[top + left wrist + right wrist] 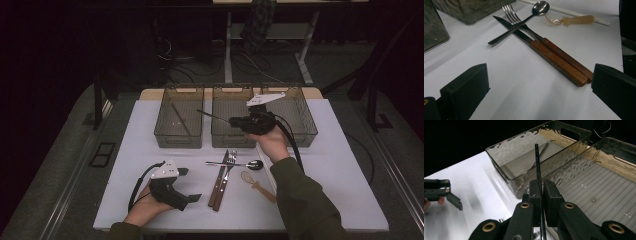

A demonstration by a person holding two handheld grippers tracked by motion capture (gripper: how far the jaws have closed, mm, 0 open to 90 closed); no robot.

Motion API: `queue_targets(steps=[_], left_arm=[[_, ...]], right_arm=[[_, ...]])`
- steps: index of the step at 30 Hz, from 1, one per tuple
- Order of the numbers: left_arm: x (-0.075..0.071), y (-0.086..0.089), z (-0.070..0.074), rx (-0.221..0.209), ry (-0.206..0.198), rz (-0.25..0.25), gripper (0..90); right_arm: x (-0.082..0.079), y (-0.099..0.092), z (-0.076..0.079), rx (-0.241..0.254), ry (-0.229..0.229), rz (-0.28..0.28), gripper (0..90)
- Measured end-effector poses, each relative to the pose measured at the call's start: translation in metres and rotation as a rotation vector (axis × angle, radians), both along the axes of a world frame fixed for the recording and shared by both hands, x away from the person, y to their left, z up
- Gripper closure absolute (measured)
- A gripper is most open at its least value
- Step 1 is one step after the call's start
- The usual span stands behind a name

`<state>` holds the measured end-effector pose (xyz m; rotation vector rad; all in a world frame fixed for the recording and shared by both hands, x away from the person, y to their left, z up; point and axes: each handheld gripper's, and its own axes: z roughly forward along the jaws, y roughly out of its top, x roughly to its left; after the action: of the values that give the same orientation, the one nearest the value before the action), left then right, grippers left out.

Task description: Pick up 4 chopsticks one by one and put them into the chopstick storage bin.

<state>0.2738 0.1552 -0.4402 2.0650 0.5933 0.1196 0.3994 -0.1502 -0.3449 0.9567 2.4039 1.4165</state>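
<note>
Right gripper view shows the right hand-held gripper (540, 192) clamping a thin, stiff, light black chopstick (537, 162) low on its shaft, left hand-held gripper (536, 92) wide open

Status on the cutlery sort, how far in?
Early. Done: one chopstick lies in the left bin. In hand: the right gripper is shut on a second chopstick over the bins. Left: knife, fork, spoon and a clear-headed scoop on the table; left gripper open beside them.
</note>
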Motion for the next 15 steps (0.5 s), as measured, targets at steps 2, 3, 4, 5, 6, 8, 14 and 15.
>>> queue_targets(steps=[2,3,4,5,6,8,14,15], left_arm=[[0.0,0.0,0.0,-0.002,0.0,0.001,0.0],[0.0,0.0,0.0,-0.003,0.0,0.001,0.0],[0.0,0.0,0.0,-0.002,0.0,0.001,0.0],[0.0,0.0,0.0,-0.001,0.0,0.001,0.0],[0.0,0.0,0.0,0.0,0.0,0.0,0.0],[0.0,0.0,0.0,-0.001,-0.001,-0.001,0.0],[0.002,0.0,-0.001,0.003,-0.001,-0.008,0.0],[0.002,-0.001,-0.001,0.004,-0.001,-0.009,0.0]], right_arm=[[0.004,0.005,0.0,-0.005,0.001,0.0,85.4],[0.005,0.008,0.0,-0.007,0.004,-0.003,85.4],[0.007,0.011,-0.001,-0.011,0.007,-0.003,85.4],[0.009,0.014,-0.001,-0.012,0.012,-0.006,85.4],[0.011,0.016,-0.001,-0.016,0.012,-0.008,85.4],[0.015,0.022,-0.001,-0.017,0.014,-0.008,85.4],[0.025,0.041,0.001,-0.047,0.021,-0.005,85.4],[0.027,0.044,0.002,-0.05,0.019,-0.004,85.4]])
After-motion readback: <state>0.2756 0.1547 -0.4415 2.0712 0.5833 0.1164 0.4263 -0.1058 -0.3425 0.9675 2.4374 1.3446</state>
